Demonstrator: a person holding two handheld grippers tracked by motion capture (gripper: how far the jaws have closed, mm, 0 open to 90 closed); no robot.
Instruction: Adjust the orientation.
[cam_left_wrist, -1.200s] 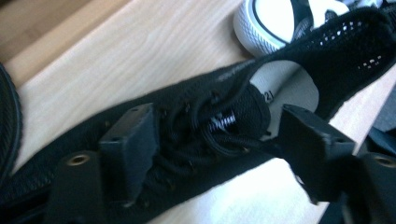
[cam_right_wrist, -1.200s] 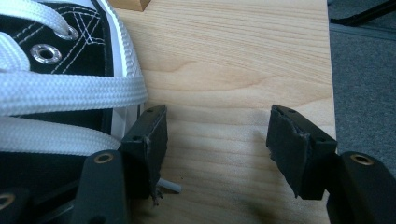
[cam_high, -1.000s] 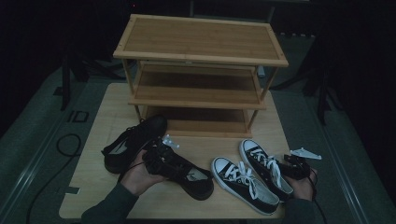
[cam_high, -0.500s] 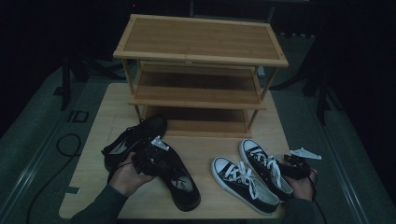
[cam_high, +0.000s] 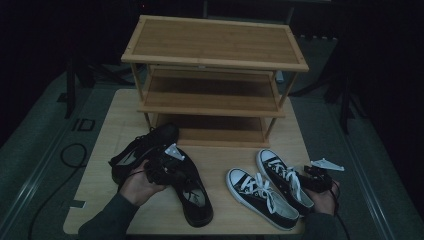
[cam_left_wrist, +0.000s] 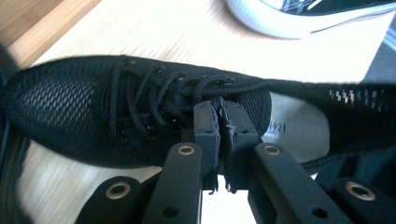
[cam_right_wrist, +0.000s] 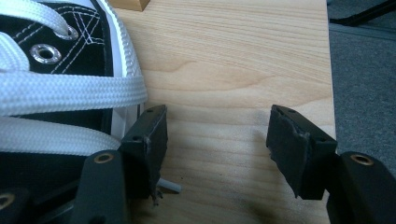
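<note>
A: What has the left gripper (cam_left_wrist: 223, 116) got?

B: A black mesh shoe (cam_left_wrist: 140, 107). In the left gripper view the jaws have just been closing, and now they pinch the side of its collar beside the black cord laces — woven, net-like fabric, with a pale insole showing inside.

A: And from above?

B: The high view shows what that close view cannot: the same shoe (cam_high: 192, 192) lies near the front edge of the light wooden table (cam_high: 107, 137), toe toward the person, and the left gripper (cam_high: 162, 169) sits at its heel end. Its twin, the second black shoe (cam_high: 142, 149), lies just behind, close to the foot of the bamboo rack (cam_high: 215, 55).

A: Anything on the rack?

B: Three slatted shelves, all bare.

A: The right side?

B: The right gripper (cam_right_wrist: 217, 140) has its jaws spread apart over bare wood grain — nothing between them. One pad stands just beside the white rubber edge of a black canvas sneaker (cam_right_wrist: 60, 70) with flat white laces and metal eyelets. From above, that sneaker (cam_high: 282, 180) lies next to its partner (cam_high: 260, 197), both with white toe caps.
</note>
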